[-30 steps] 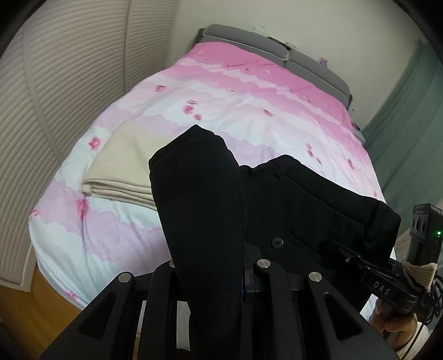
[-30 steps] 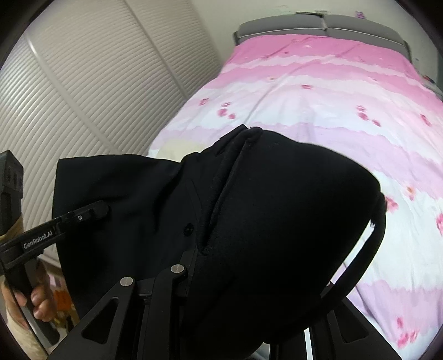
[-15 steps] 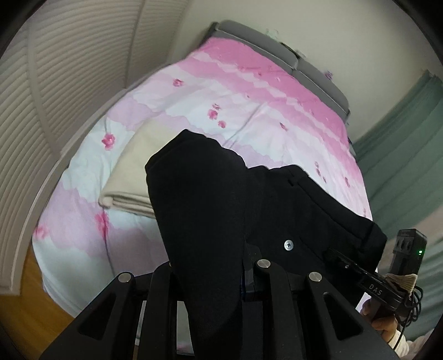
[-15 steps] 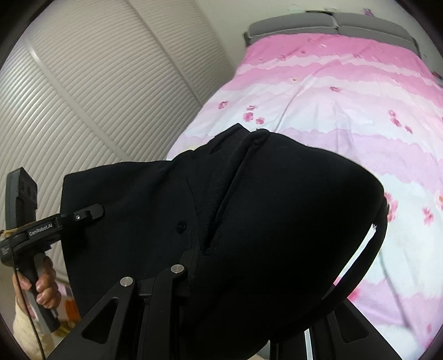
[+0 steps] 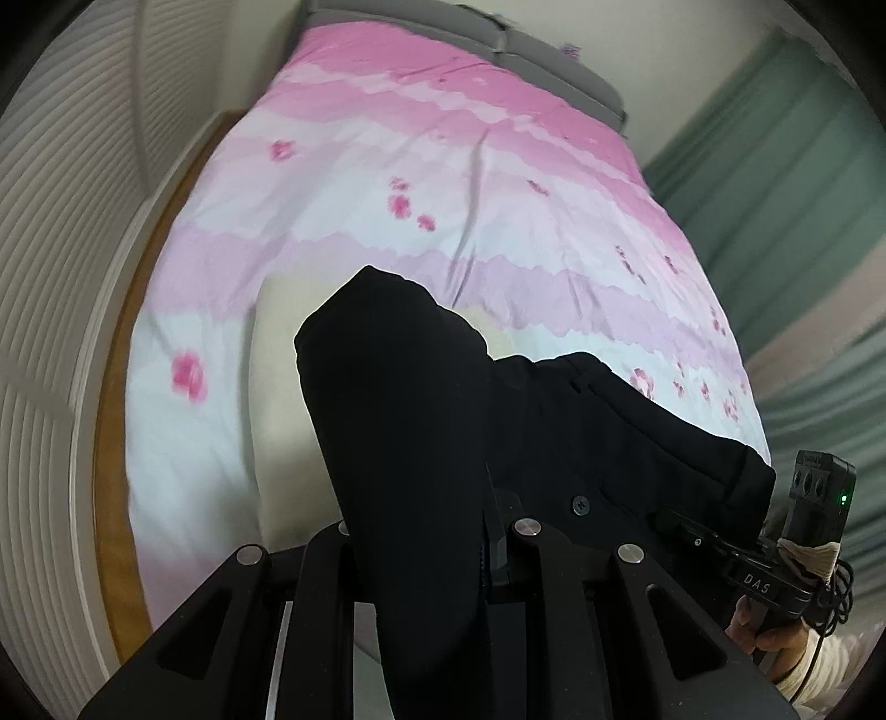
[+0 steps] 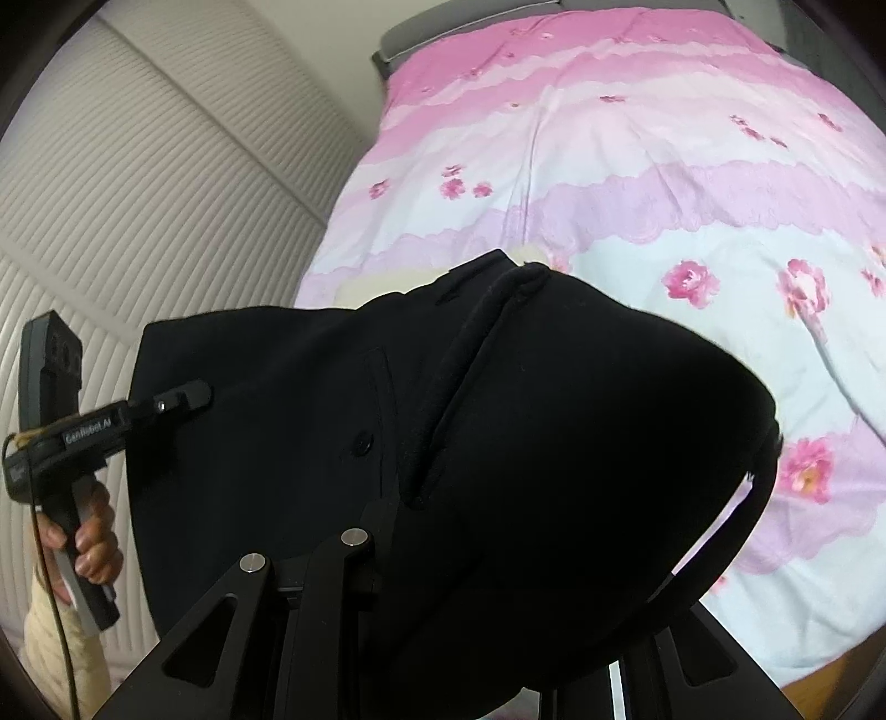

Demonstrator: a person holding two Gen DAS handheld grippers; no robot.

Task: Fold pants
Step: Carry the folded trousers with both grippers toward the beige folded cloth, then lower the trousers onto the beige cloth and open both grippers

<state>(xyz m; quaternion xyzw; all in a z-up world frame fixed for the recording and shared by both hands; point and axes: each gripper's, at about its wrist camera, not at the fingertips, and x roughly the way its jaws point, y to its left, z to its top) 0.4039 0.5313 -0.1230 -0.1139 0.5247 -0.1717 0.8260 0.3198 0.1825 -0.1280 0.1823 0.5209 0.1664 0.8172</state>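
We hold the black pants [image 5: 421, 443] stretched in the air above the pink bed [image 5: 498, 183], left gripper [image 5: 426, 531] and right gripper [image 6: 398, 531] each pinching the waistband, ready to lay flat.

We see black pants [image 5: 421, 432] with a black button [image 5: 580, 504]; the bed cover [image 5: 498, 183] is banded pink, lilac and white with pink flowers (darker pink toward the headboard edge). Folded cream cloth [image 5: 277, 399], grey headboard [image 5: 531, 47], green curtain [image 5: 775, 133], black grippers [image 6: 177, 396].
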